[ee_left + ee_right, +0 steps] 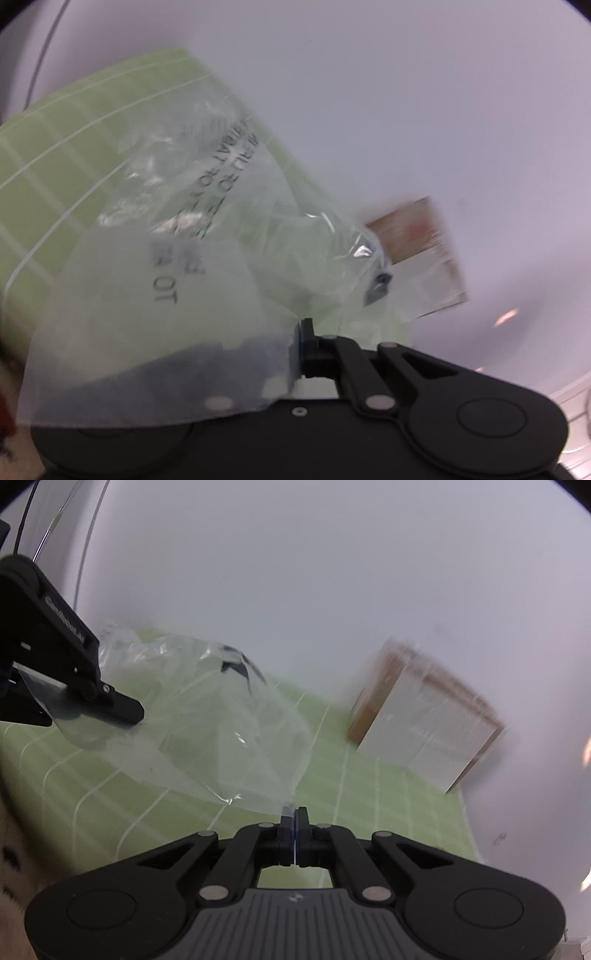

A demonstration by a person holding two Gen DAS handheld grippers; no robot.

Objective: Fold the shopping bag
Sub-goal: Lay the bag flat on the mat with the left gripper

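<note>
The clear plastic bag (pixel 221 731) hung stretched over the green mat (pixel 388 794) on the white bench (pixel 332 590). Its long axis ran from the left claw (pixel 136 716), clenched on one corner, to the right claw (pixel 294 812), clenched on another. A box (pixel 424 731) sat beside it.

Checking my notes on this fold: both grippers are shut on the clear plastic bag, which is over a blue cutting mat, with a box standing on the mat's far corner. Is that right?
Not quite: the mat is green, not blue, as the right wrist view shows. The rest holds: the left gripper and right gripper are both shut on the clear plastic bag, and the box stands on the mat's far corner.
</note>
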